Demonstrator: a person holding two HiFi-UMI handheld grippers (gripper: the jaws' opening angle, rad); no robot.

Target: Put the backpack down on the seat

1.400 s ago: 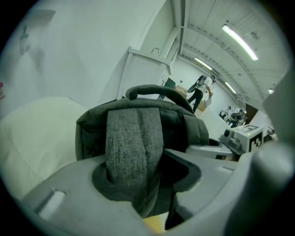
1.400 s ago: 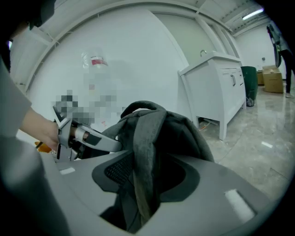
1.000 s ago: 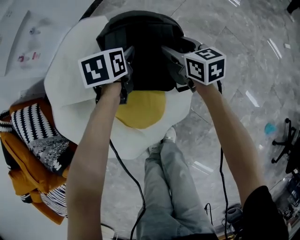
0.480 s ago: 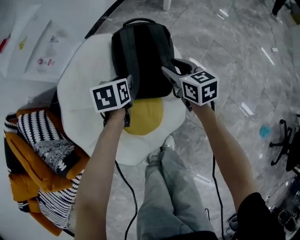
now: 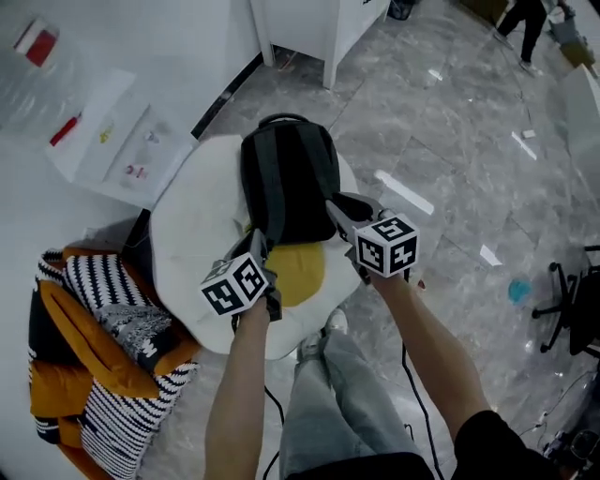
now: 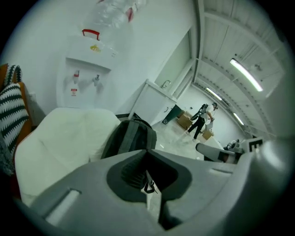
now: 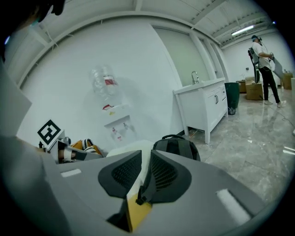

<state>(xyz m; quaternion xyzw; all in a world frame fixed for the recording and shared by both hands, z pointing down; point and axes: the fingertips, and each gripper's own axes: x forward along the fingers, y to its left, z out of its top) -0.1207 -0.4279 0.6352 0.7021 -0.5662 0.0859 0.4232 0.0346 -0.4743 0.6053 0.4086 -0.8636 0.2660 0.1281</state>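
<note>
A black backpack (image 5: 289, 183) lies on the white egg-shaped seat cushion (image 5: 197, 220), its handle toward the far side, just beyond the yellow yolk (image 5: 302, 269). Neither gripper touches it. My left gripper (image 5: 259, 251) hovers over the cushion's near part, shut with nothing in it. My right gripper (image 5: 339, 210) hangs by the backpack's near right corner; its jaws are closing, with a thin gap and nothing between them. The left gripper view shows the backpack (image 6: 129, 137) past the shut left gripper (image 6: 146, 160). The right gripper view shows the backpack (image 7: 177, 146) beyond the right gripper (image 7: 144, 169).
An orange and black-and-white striped pile (image 5: 94, 347) lies left of the seat. A water dispenser (image 5: 108, 141) stands at the wall and a white cabinet (image 5: 309, 23) behind. An office chair (image 5: 574, 300) stands at the right. A person (image 5: 521, 17) walks far off.
Both grippers have drawn back from the backpack's sides toward me and their jaws have closed. The backpack stays lying on the cushion.
</note>
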